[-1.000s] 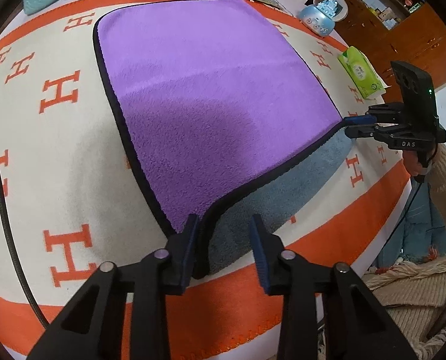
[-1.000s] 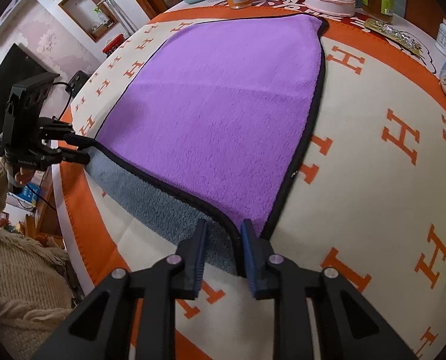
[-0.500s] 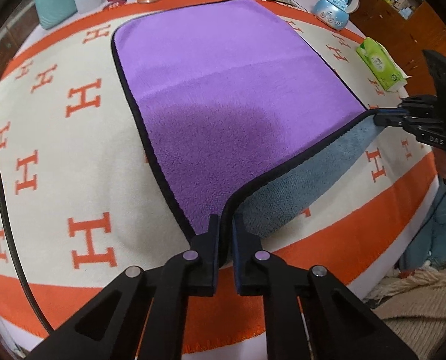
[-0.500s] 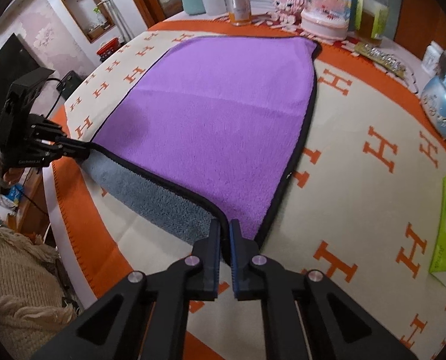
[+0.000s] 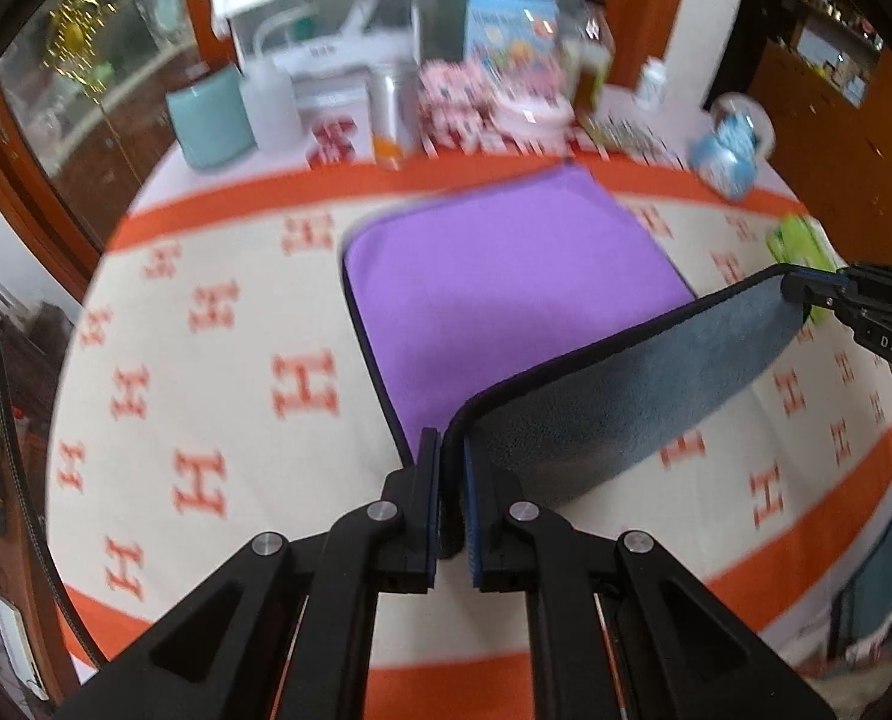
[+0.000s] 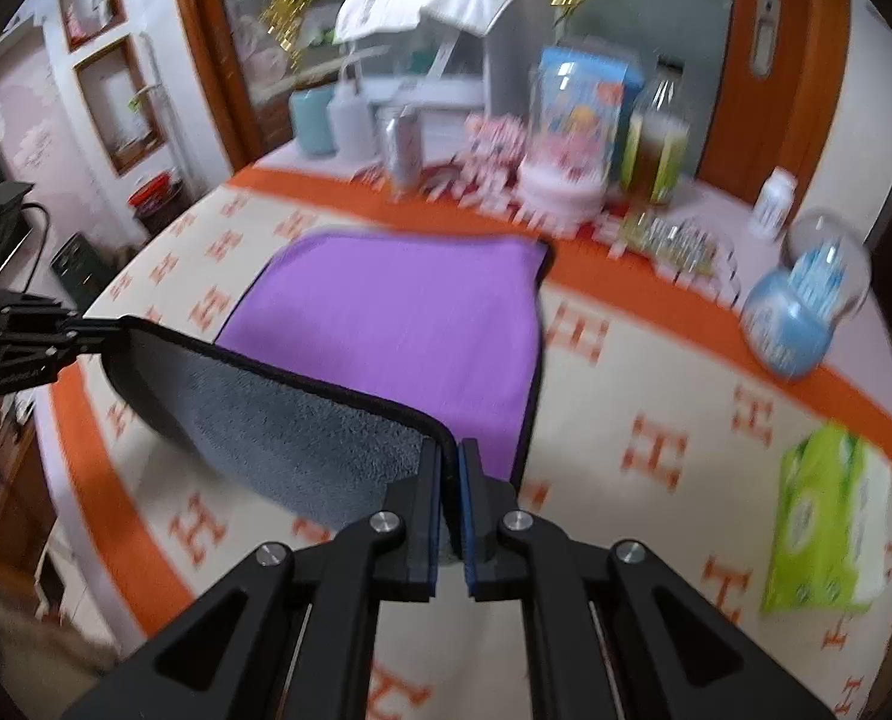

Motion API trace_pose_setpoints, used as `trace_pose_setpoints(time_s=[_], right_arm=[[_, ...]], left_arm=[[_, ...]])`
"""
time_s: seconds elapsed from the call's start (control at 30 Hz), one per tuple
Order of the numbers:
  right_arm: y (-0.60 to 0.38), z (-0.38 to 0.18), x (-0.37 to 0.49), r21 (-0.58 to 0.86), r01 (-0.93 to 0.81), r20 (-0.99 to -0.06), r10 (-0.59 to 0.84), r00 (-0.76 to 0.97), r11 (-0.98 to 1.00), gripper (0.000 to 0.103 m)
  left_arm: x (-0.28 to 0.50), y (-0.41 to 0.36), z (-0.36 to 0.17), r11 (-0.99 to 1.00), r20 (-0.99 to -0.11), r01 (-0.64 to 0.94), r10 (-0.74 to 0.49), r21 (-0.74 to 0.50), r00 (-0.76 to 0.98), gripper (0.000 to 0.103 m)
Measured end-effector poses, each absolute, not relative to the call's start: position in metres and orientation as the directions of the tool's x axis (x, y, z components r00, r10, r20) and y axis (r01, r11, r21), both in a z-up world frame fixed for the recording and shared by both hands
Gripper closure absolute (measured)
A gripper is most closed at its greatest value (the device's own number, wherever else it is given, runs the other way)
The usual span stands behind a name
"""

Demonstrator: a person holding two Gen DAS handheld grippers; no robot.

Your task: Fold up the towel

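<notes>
Along the far edge of the counter [image 6: 656, 396] stand a teal cup [image 5: 212, 120], a white bottle [image 5: 269, 102], a can [image 6: 403, 147], a jar [image 6: 656, 144] and a blue snow globe [image 6: 797, 306]; none of them touches the towel [image 5: 506, 282]. A green tissue pack [image 6: 830, 522] lies at the right. The cloth repeats an orange "H". Each near corner of the towel is pinched and lifted, grey underside showing: the left gripper [image 5: 451, 504] and the right gripper [image 6: 449, 510] have their fingers pressed on it. "DAS" is readable on the right gripper in the left view.
</notes>
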State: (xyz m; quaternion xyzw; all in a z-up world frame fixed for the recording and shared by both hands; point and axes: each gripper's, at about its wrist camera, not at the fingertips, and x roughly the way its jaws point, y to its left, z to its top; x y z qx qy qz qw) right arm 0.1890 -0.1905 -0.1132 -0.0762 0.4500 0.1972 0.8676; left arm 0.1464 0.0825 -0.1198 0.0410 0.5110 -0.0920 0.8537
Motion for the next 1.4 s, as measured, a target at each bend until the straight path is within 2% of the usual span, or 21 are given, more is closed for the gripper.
trace_pose_setpoints(time_s=[0.33, 0.8, 0.87, 0.9, 0.93, 0.97, 1.0, 1.03, 1.07, 1.13, 1.4], right_arm=[[-0.163, -0.117, 0.296, -0.042, -0.266, -0.791, 0.130, 0.597, 0.963, 0.098], [-0.133, -0.184, 0.378, -0.069, -0.212, -0.844, 0.056, 0.533, 0.975, 0.098], [-0.130, -0.194, 0.384, -0.090, -0.202, -0.854, 0.029, 0.520, 0.975, 0.097], [-0.129, -0.198, 0.386, -0.101, -0.195, -0.857, 0.014, 0.516, 0.976, 0.093], [-0.128, -0.200, 0.387, -0.114, -0.190, -0.858, -0.001, 0.514, 0.975, 0.091], [-0.127, -0.202, 0.387, -0.123, -0.186, -0.857, -0.010, 0.515, 0.975, 0.084], [-0.127, -0.202, 0.386, -0.127, -0.179, -0.852, -0.015, 0.523, 0.976, 0.076], [-0.127, -0.199, 0.384, -0.133, -0.173, -0.842, -0.019, 0.539, 0.976, 0.073], [-0.127, -0.196, 0.381, -0.139, -0.169, -0.831, -0.022, 0.555, 0.976, 0.067], [-0.127, -0.189, 0.378, -0.146, -0.168, -0.816, -0.023, 0.578, 0.975, 0.060], [-0.123, -0.162, 0.356, -0.131, -0.173, -0.796, 0.000, 0.606, 0.976, 0.059]], left_arm=[[0.238, 0.093, -0.099, 0.993, -0.813, 0.113, -0.052, 0.017, 0.580, 0.098], [0.331, 0.111, -0.183, 1.000, -0.873, -0.004, -0.004, -0.007, 0.487, 0.098], [0.338, 0.112, -0.193, 1.000, -0.879, -0.013, 0.003, -0.003, 0.477, 0.094], [0.341, 0.112, -0.198, 1.000, -0.883, -0.014, 0.003, -0.004, 0.469, 0.094], [0.345, 0.113, -0.204, 1.000, -0.889, -0.025, 0.012, 0.001, 0.457, 0.084], [0.348, 0.115, -0.207, 0.999, -0.895, -0.036, 0.016, 0.000, 0.446, 0.065], [0.349, 0.117, -0.210, 0.999, -0.898, -0.048, 0.012, -0.011, 0.439, 0.056], [0.349, 0.120, -0.211, 0.998, -0.897, -0.063, 0.006, -0.024, 0.442, 0.043], [0.348, 0.122, -0.211, 0.997, -0.894, -0.072, 0.008, -0.027, 0.448, 0.036], [0.347, 0.124, -0.211, 0.996, -0.891, -0.085, 0.019, -0.022, 0.453, 0.028], [0.332, 0.127, -0.191, 0.991, -0.890, -0.106, -0.020, -0.077, 0.456, 0.013]])
